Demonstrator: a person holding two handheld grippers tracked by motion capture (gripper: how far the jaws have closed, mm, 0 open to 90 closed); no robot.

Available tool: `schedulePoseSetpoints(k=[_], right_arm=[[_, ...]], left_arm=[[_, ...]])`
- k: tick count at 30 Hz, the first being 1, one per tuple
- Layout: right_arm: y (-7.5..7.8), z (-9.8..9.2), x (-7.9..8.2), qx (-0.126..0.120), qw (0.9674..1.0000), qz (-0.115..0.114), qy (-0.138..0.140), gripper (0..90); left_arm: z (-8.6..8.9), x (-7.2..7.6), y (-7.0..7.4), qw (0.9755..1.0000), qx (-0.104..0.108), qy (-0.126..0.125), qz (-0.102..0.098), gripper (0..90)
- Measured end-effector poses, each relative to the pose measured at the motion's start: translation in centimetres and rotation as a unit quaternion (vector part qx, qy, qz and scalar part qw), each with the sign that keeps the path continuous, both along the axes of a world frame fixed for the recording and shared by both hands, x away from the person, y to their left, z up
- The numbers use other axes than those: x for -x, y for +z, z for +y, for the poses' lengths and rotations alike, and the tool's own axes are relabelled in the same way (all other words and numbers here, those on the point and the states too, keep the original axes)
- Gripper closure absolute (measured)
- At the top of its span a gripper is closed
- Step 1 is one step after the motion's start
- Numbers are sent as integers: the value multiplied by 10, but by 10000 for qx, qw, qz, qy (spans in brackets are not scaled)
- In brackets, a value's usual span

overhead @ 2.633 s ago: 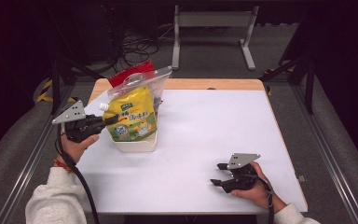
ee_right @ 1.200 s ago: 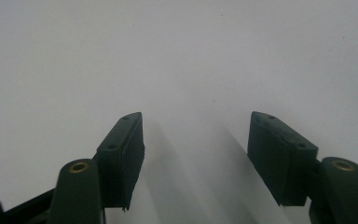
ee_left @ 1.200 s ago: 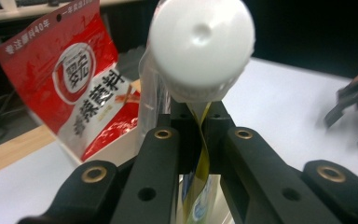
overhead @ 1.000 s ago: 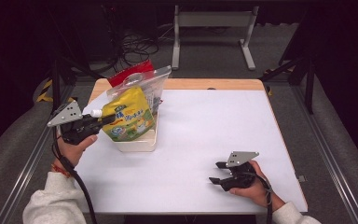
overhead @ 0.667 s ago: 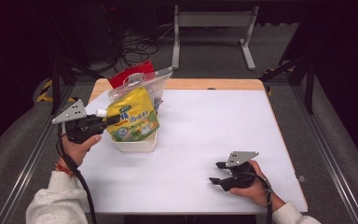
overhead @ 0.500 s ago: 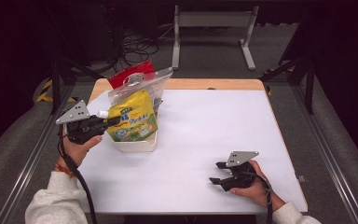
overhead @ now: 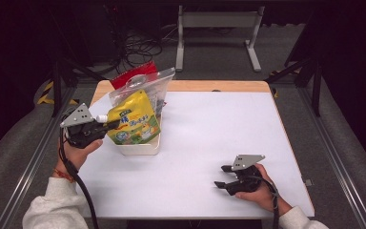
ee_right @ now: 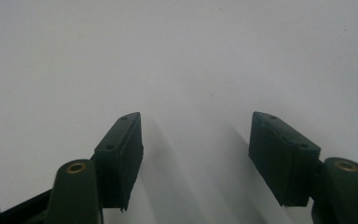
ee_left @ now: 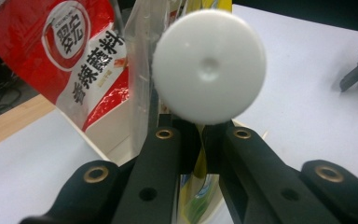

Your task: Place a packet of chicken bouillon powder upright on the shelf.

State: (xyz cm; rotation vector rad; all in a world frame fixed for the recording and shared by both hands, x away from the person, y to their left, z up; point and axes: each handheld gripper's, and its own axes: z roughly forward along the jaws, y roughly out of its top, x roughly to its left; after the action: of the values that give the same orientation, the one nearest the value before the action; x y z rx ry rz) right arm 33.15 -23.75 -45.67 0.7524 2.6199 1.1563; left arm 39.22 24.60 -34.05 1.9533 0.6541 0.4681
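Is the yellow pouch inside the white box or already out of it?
Partly in: the yellow pouch leans tilted with its bottom inside the white box, while the left hand-held gripper clamps its neck.

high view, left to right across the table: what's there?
left gripper → yellow pouch in the white bin → bare white tabletop → right gripper

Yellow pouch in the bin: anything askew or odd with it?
The yellow pouch leans out over the white bin's near-left edge, spout end outward, with the left gripper shut on it just under its white cap. No spill or damage shows. The red pouch and clear bag stand behind it.
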Motion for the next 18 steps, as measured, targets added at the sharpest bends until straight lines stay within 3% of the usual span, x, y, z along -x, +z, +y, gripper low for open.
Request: schedulePoseSetpoints(k=[6, 8, 10, 12, 15, 16, 18], right_arm=[[4, -1, 1, -112, 9999, -111, -26, 352], [5, -2, 1, -138, 9998, -125, -29, 352], [5, -2, 1, -139, 9998, -129, -24, 352], [5, -2, 0, -127, 9998, -127, -21, 352], [5, -1, 0, -97, 9999, -122, -10, 352], [5, -1, 0, -95, 9999, -121, 1, 352], [5, -1, 1, -98, 9999, -124, 14, 352]], left_arm=[[-4, -3, -10, 9999, -25, -25, 108, 875], [-2, -3, -14, 9999, 53, -99, 31, 874], [-1, -3, -17, 9998, 170, -92, -42, 861], [0, -4, -21, 9987, 436, -221, -112, 807], [0, -5, -30, 9969, 709, -303, -141, 663], [0, -6, -34, 9961, 824, -311, -70, 638], [-3, -8, -48, 9960, 824, -335, 66, 615]])
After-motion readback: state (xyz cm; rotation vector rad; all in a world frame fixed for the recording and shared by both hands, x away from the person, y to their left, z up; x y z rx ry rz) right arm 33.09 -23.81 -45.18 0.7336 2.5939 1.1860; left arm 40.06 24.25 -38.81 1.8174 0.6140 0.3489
